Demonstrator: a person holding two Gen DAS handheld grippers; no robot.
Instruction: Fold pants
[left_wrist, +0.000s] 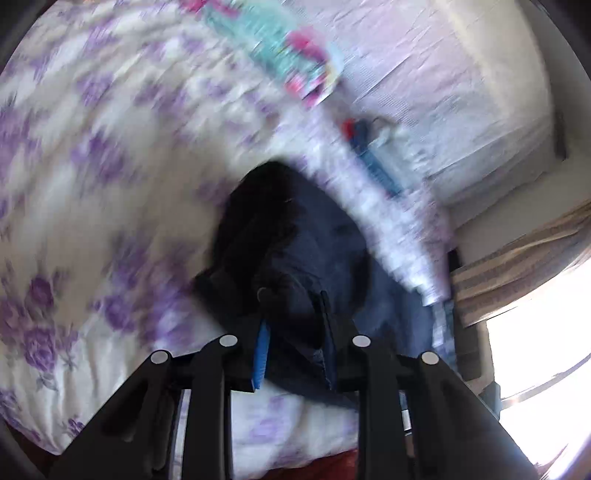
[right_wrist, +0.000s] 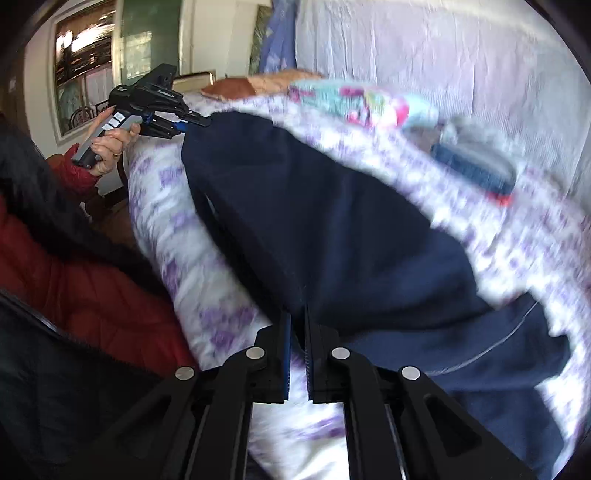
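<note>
Blurred beyond reading — bedspread (left_wrist: 92, 155) pattern, bright cloth (left_wrist: 280, 48) above pants (left_wrist: 295, 251); left fingertips buried in dark folds.

The pants (right_wrist: 332, 229) lie on the bed (right_wrist: 173, 236). Behind them on the bed lies a small folded cloth (right_wrist: 354, 99).

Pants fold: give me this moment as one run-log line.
pants: navy, on floral bedspread | left gripper: shut on pants edge | right gripper: shut on pants edge | fold: underway
</note>
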